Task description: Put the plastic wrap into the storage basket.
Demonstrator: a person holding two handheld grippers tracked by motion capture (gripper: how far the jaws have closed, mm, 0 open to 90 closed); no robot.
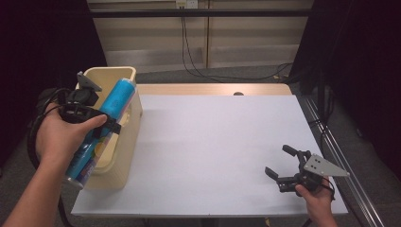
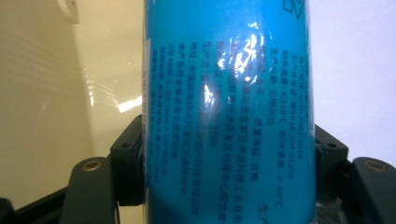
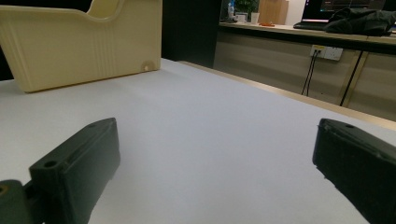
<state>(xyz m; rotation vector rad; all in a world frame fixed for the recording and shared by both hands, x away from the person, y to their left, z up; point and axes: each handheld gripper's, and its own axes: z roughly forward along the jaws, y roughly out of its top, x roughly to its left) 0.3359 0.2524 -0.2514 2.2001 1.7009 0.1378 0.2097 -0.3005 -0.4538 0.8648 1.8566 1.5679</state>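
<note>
The left gripper [image 1: 97, 124] was clamped across the middle of a blue can [image 1: 103, 125], its black jaws pressing the can's opposite sides, as the left gripper view confirmed, with printed text on the wrap [image 2: 229, 116] between them. The can was a tall, slim cylinder, held tilted with its top toward the far end of a cream plastic bin [image 1: 124, 137] and its base toward the person, above the bin's opening at the table's left edge. Judged from its glossy film and rigid wall, it would handle as stiff but slippery, likely of moderate weight if full; a mid-body grip square to the axis looked the soundest hold, since a grip nearer either end would let the long body swing. The right gripper [image 1: 280, 166] rested low over the white table top [image 1: 213, 151] near the right front corner, jaws spread wide with nothing between them, well apart from the bin. Whether the can touched the bin's rim could not be determined.
</note>
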